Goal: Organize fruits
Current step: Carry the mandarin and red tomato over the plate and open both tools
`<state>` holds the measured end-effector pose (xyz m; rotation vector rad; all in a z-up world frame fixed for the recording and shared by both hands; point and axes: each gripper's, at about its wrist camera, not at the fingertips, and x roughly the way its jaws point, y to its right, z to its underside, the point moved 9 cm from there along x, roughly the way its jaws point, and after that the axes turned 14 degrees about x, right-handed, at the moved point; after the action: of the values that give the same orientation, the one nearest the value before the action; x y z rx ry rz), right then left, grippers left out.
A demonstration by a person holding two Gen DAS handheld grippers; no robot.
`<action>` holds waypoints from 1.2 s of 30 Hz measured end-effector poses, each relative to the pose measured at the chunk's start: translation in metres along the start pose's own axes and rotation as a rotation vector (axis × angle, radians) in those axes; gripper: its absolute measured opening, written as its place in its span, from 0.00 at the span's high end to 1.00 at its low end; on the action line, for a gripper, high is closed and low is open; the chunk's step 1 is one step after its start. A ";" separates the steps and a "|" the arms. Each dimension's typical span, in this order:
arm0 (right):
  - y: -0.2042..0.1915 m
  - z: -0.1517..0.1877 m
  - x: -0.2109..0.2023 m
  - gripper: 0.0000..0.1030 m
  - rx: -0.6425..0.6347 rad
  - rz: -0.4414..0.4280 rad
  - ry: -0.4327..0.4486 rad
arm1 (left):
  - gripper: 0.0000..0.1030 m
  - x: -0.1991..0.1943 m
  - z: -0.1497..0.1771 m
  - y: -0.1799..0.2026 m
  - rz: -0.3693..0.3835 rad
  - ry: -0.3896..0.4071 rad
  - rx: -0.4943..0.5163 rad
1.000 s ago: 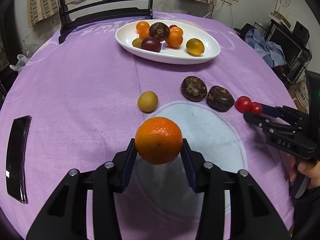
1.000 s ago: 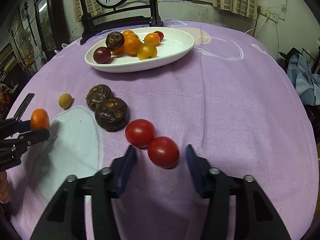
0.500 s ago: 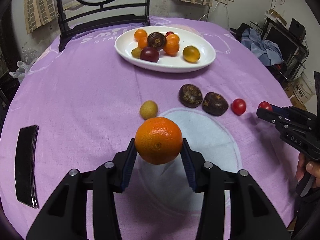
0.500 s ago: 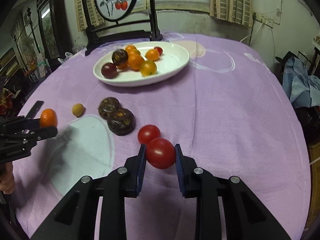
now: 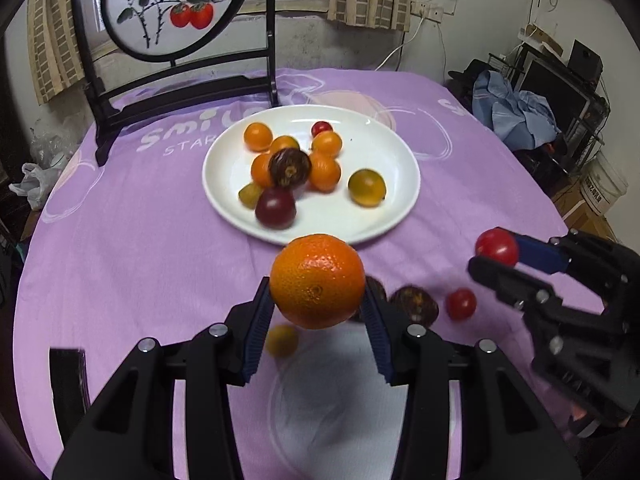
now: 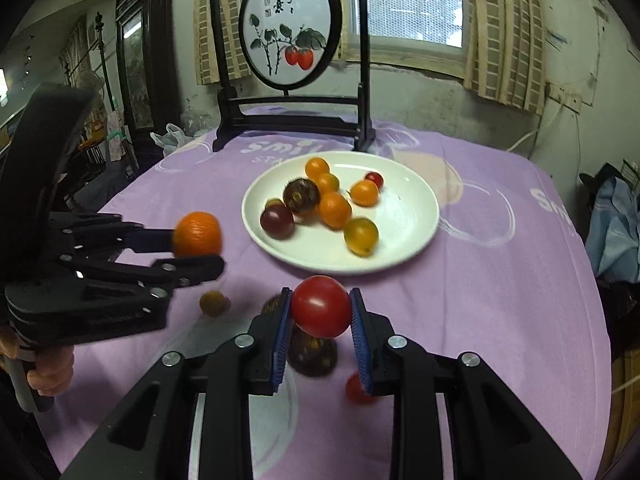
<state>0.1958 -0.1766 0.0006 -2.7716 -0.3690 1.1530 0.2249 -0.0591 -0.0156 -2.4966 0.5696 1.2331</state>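
Note:
My left gripper [image 5: 317, 302] is shut on an orange [image 5: 317, 280] and holds it above the purple cloth, short of the white plate [image 5: 396, 208]. The right wrist view shows that orange [image 6: 198, 234] at the left. My right gripper [image 6: 320, 314] is shut on a red tomato [image 6: 320, 306], seen also as the tomato [image 5: 497, 246] at the right of the left wrist view. The plate [image 6: 412, 236] holds several oranges, dark fruits and a small tomato. On the cloth lie a second tomato [image 5: 461, 303], two dark fruits [image 5: 416, 306] and a small yellow fruit [image 5: 281, 340].
A black wooden stand with a round painted screen [image 6: 290, 32] rises behind the plate. A dark flat object [image 5: 68, 380] lies on the cloth at the near left. A hand [image 6: 48, 372] grips the left tool's handle. Clutter and blue cloth [image 5: 516, 116] sit beyond the table's right edge.
My right gripper closed on the red tomato and lifted it off the cloth. Both grippers rose and moved toward the plate, the left one still carrying the orange.

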 end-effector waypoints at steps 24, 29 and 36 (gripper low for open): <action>0.074 -0.064 0.131 0.38 0.182 0.060 -0.065 | 0.48 0.114 -0.060 -0.007 0.015 -0.107 -0.001; 0.083 -0.059 0.113 0.37 0.247 0.063 -0.043 | 0.24 0.088 -0.060 -0.005 -0.026 -0.063 0.033; 0.083 -0.033 0.069 0.31 0.218 0.076 -0.030 | 0.19 0.042 -0.036 -0.010 -0.029 -0.001 0.002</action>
<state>0.2810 -0.2382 -0.0400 -2.6015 -0.1315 1.1751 0.2777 -0.0746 -0.0270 -2.4933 0.5317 1.2229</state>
